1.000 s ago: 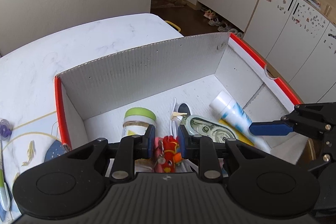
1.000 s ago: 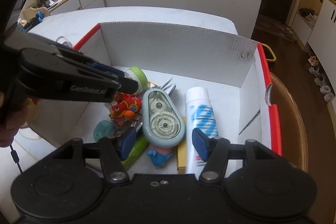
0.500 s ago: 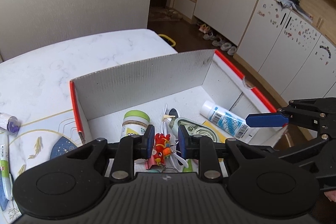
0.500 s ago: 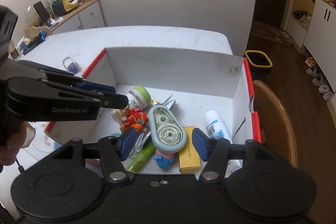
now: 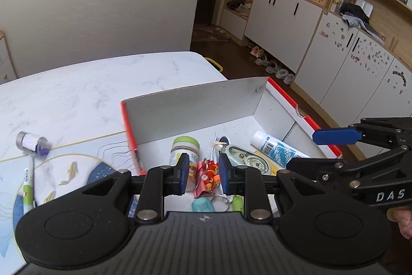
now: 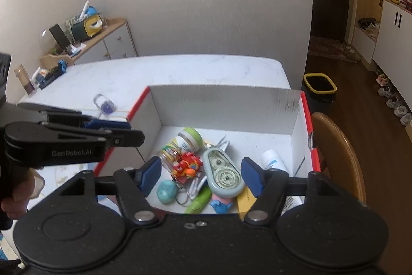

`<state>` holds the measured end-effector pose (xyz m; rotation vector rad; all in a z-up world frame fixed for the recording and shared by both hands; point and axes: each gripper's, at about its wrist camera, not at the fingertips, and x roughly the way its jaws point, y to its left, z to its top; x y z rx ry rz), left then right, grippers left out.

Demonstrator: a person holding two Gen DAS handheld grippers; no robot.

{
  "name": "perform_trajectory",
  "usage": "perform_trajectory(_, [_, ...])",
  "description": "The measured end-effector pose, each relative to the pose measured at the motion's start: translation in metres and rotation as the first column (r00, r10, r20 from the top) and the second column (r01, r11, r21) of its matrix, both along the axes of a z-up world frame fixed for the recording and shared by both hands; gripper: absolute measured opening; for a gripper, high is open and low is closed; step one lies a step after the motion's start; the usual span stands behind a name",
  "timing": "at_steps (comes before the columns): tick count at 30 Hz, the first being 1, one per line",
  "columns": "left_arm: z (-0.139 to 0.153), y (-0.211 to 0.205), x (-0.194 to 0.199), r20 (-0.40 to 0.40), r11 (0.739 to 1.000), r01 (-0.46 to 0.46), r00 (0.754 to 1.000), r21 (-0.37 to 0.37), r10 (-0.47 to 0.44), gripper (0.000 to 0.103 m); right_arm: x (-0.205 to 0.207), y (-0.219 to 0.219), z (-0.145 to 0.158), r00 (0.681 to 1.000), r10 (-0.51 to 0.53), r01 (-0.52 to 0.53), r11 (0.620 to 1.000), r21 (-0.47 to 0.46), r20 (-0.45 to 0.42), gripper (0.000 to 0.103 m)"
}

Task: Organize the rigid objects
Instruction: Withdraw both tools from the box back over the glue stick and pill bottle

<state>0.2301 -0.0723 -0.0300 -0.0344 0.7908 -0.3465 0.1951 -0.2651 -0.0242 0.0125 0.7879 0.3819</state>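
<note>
A white cardboard box with a red rim (image 5: 195, 105) (image 6: 224, 99) stands on the marble table. In it lie a red toy keychain (image 5: 209, 175) (image 6: 186, 166), a green-lidded jar (image 5: 186, 144) (image 6: 189, 138), a pale green correction tape dispenser (image 5: 247, 159) (image 6: 224, 172), a white tube (image 5: 278, 146) (image 6: 274, 159), a teal ball (image 6: 166, 191) and a green pen (image 6: 198, 202). My left gripper (image 5: 202, 173) is raised above the box, partly open and empty. My right gripper (image 6: 199, 175) is open and empty above the box.
A small clear jar with a purple lid (image 5: 32, 143) (image 6: 104, 105) and a green-and-white pen (image 5: 28, 184) lie on the patterned mat left of the box. A wooden chair (image 6: 337, 148) stands right of the table. Cabinets line the room's far right.
Both grippers have risen and pulled back from the box. The left gripper has let go of the red toy keychain, which now lies in the box.
</note>
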Motion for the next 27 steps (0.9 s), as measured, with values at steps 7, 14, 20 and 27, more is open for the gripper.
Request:
perform_trajectory(7, [0.005,0.031,-0.016,0.017,0.999,-0.02,1.0,-0.027,0.02,0.024,-0.009,0.018,0.01,1.0,0.002,-0.003,1.0,0.018,0.02,0.077])
perform_trajectory(14, [0.003,0.068,-0.03,0.009,0.998,-0.038,0.999,-0.051,0.038,0.024,-0.018,0.045,0.011,1.0,0.014,-0.015,0.999,0.045,0.023,0.08])
perform_trajectory(20, [-0.002,0.103,-0.041,0.002,0.997,-0.053,0.999,-0.057,0.053,0.024,-0.026,0.077,0.011,0.999,0.039,-0.04,0.997,0.06,0.018,0.08])
perform_trajectory(27, [-0.011,0.147,-0.049,-0.016,0.995,-0.085,0.996,-0.049,0.084,0.033,-0.031,0.12,0.013,0.998,0.056,-0.057,0.996,0.073,0.016,0.081])
